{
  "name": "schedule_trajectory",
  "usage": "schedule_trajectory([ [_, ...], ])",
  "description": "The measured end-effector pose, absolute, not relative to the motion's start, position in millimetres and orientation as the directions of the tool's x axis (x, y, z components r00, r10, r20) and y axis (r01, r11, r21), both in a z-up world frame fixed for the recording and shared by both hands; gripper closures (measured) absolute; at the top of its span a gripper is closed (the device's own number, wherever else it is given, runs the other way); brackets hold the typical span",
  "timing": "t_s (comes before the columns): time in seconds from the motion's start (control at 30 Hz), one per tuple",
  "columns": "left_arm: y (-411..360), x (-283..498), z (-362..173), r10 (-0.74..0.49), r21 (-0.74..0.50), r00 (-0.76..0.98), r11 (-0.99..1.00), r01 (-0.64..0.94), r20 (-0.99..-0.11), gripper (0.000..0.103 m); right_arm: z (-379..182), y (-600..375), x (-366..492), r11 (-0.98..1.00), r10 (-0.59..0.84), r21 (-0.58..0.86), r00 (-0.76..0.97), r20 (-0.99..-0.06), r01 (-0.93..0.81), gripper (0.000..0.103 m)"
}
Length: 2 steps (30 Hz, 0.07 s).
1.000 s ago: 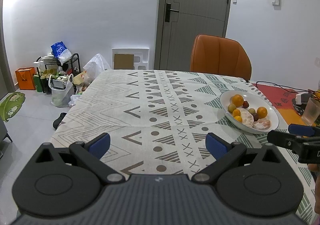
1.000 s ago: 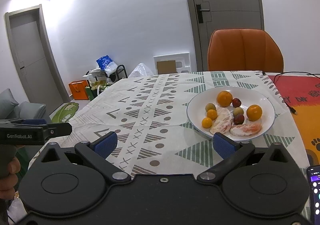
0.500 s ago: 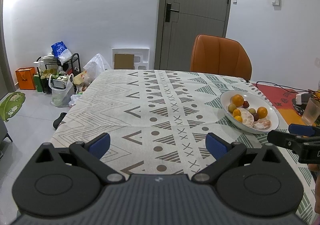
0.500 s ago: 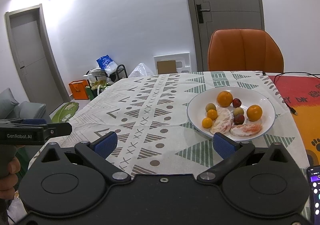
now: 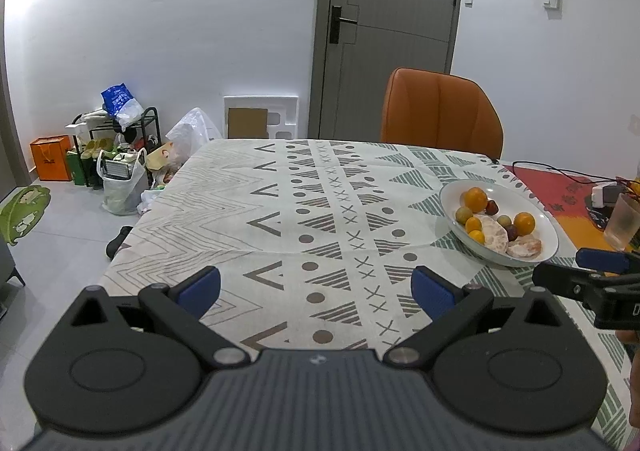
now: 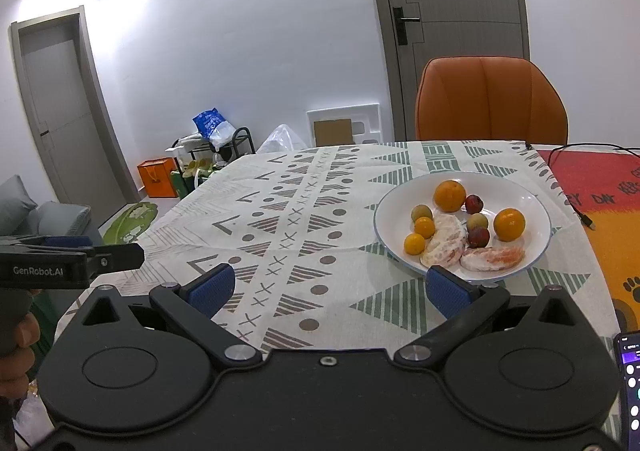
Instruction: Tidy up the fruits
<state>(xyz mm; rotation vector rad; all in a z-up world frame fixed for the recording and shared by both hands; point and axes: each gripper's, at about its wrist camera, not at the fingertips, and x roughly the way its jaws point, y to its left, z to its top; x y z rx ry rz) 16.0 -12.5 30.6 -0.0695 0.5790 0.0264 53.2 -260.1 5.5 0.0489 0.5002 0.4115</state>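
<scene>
Nothing has shifted since the earlier frames: both grippers hang over the near edge of the table exactly as they did a second ago, and the fruit lies as it did.

Spread wide with bare cloth between its blue pads, the left gripper (image 5: 316, 287) holds nothing. The right gripper (image 6: 328, 287) is likewise spread and empty, its right pad (image 6: 448, 295) just short of the near rim of the white plate (image 6: 532, 207).

On that plate sit two oranges (image 6: 449, 195), three small kumquats (image 6: 424, 227), two greenish round fruits (image 6: 421, 212), two dark red ones (image 6: 474, 204) and two peeled citrus pieces (image 6: 446, 241), all bunched toward the middle and front, with bare white rim at the back.

Left of the plate the patterned tablecloth (image 5: 280, 211) runs open to the far edge and to the left edge. Right of the plate lies a red and orange mat (image 6: 600, 191) with a black cable (image 6: 576, 207) across it. An orange chair (image 6: 491, 99) stands at the far edge behind the plate. A phone (image 6: 630, 391) shows at the lower right.
</scene>
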Motion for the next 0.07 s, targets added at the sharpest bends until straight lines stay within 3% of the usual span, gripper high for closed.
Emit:
schedule_trajectory([
  [0.07,-12.6,16.8,29.7,0.001,-0.060,0.834,0.997,-0.040,-0.551,0.002,5.2,-259.7,53.2,0.917,0.395,0.146,0.797,-0.457,-0.371,0.000],
])
